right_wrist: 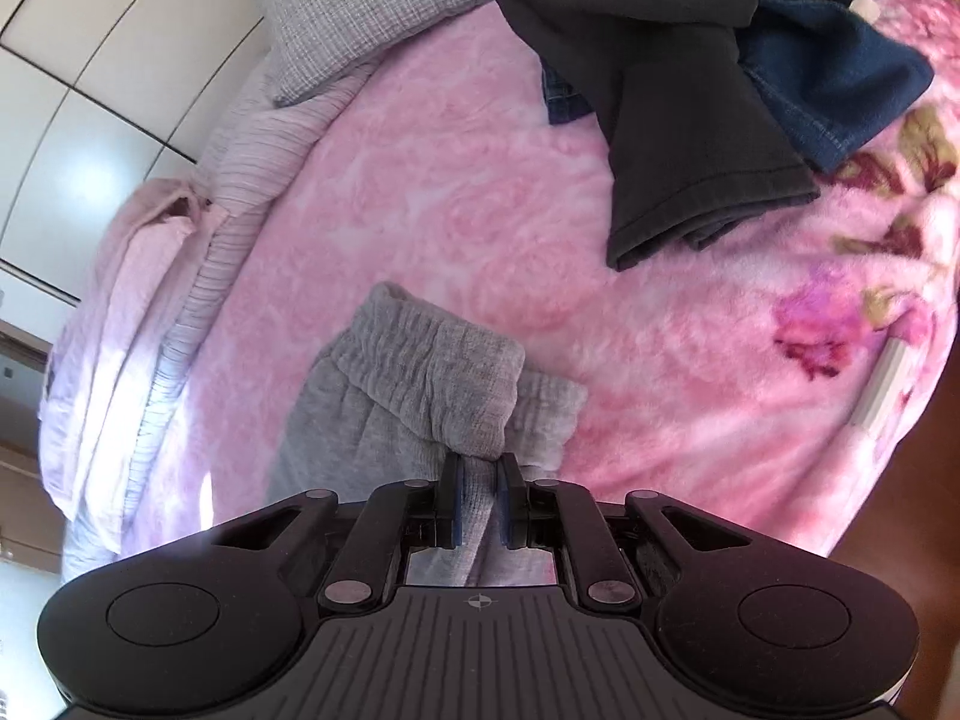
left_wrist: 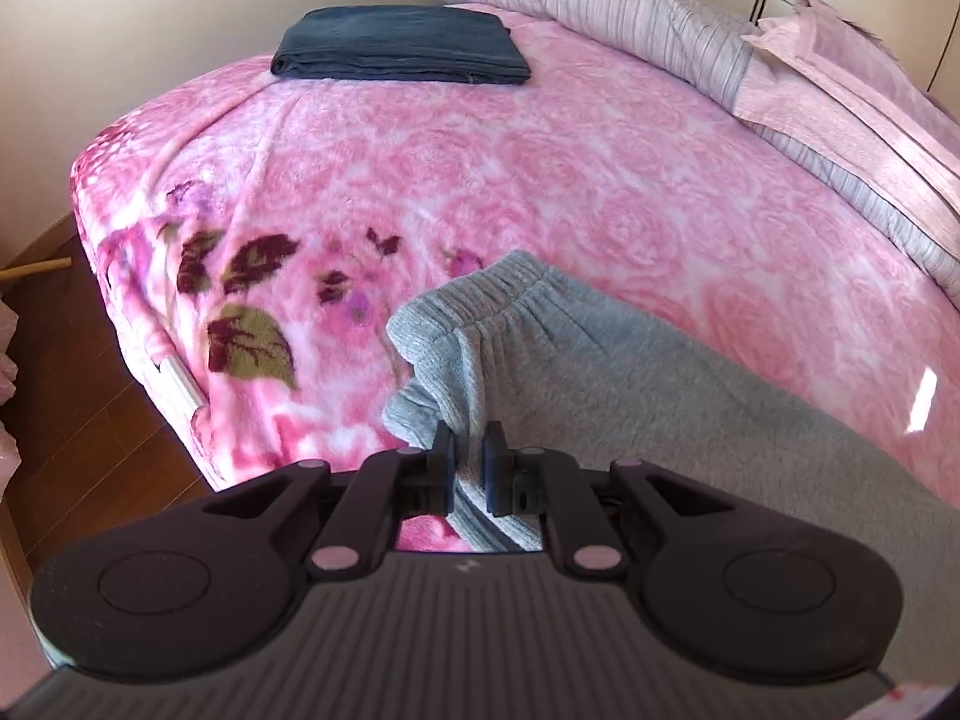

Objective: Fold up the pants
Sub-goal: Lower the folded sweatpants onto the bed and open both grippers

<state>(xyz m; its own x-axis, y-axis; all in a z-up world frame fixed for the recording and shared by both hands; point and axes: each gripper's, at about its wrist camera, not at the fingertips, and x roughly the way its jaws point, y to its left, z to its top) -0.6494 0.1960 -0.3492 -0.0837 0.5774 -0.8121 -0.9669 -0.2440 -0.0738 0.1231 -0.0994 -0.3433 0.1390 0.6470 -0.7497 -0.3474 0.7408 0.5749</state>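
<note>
- Covering the bed (left_wrist: pixel 540 168) is a pink floral blanket, by which a broad soft surface for folding is given.
- A pile of dark trousers and jeans (right_wrist: pixel 690 90) is left well apart, probably waiting its turn; a folded navy garment (left_wrist: pixel 399 45) is set near the far edge.
- The grey sweatpants (left_wrist: pixel 600 372) are held up off the blanket at the elastic waistband.
- Waistband fabric is clenched by the left hand-held gripper (left_wrist: pixel 469 450) and by the right hand-held gripper (right_wrist: pixel 480 474), presumably so the garment can be spread.
</note>
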